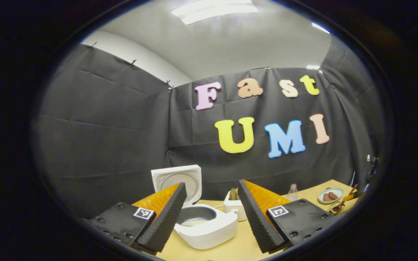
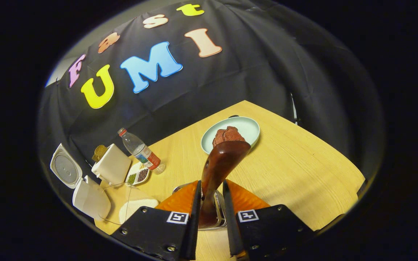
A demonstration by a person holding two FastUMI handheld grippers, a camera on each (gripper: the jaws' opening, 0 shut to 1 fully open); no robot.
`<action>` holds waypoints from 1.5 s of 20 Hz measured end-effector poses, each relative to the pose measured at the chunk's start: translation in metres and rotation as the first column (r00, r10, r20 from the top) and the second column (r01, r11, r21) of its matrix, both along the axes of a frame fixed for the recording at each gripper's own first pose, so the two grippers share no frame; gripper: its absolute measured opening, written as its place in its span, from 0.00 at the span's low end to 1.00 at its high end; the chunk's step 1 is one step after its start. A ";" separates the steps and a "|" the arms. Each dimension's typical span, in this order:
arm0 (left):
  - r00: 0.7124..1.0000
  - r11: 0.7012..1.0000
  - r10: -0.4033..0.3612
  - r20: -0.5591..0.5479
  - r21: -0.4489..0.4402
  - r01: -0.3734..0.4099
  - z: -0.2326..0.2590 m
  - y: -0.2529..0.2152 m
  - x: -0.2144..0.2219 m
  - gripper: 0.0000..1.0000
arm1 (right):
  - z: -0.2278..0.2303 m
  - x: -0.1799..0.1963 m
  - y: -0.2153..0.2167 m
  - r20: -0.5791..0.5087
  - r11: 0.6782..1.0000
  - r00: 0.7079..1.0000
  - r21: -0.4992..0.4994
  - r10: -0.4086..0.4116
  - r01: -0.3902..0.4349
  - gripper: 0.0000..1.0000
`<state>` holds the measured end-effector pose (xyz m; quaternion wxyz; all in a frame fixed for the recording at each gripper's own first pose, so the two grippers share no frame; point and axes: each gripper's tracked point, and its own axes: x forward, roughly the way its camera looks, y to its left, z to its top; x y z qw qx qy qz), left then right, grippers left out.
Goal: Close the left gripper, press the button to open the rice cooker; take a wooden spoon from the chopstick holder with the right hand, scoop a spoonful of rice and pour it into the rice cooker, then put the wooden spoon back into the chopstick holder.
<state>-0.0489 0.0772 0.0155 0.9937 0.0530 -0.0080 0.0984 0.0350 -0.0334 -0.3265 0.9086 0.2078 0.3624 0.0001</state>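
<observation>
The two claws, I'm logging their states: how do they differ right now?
The left claw is spread wide and holds nothing, aimed level at the open rice cooker. The right claw is shut on the wooden spoon and looks down over the table. Both hang above that table.

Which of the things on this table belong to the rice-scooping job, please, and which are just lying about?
Job: rice cooker, lid up; wooden spoon in the right gripper; chopstick holder beneath it.

Lying about: water bottle; plate of reddish-brown food; small dish of beans; white box.
</observation>
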 end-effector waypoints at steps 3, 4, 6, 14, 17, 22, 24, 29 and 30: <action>1.000 1.000 -0.005 0.000 -0.004 0.005 -0.001 0.002 -0.003 0.98 | -0.001 0.001 0.009 0.002 0.999 1.000 -0.024 0.029 -0.029 0.08; 1.000 1.000 -0.011 0.012 0.003 0.011 0.002 0.002 -0.005 0.98 | 0.002 0.004 0.012 0.011 0.999 0.999 -0.040 0.033 -0.032 0.08; 1.000 1.000 -0.014 0.023 0.021 0.013 0.005 0.009 -0.006 0.98 | 0.022 0.002 0.011 0.038 0.997 0.999 -0.070 0.029 -0.026 0.08; 0.997 0.997 -0.070 0.029 -0.042 0.071 -0.008 0.026 0.002 0.98 | 0.097 0.009 0.026 0.162 0.993 0.987 -0.118 -0.010 0.030 0.08; 0.997 0.995 -0.076 0.026 -0.060 0.077 -0.014 0.040 0.004 0.98 | 0.114 0.011 0.043 0.181 0.996 0.983 -0.082 -0.025 0.041 0.08; 0.998 0.994 -0.066 0.007 -0.090 0.066 -0.029 0.071 0.004 1.00 | 0.126 0.011 0.089 0.200 0.999 0.980 -0.051 0.010 0.001 0.08; 0.999 0.994 -0.055 -0.001 -0.094 0.054 -0.033 0.086 0.002 0.96 | 0.129 0.012 0.112 0.211 0.999 0.977 -0.042 0.034 -0.026 0.08; 0.999 0.994 -0.030 -0.018 -0.102 0.028 -0.042 0.118 -0.004 0.99 | 0.127 0.014 0.169 0.224 0.995 0.969 -0.038 0.103 -0.097 0.08; 0.999 0.995 -0.025 -0.021 -0.100 0.023 -0.043 0.124 -0.006 0.95 | 0.124 0.013 0.180 0.219 0.993 0.969 -0.037 0.116 -0.111 0.08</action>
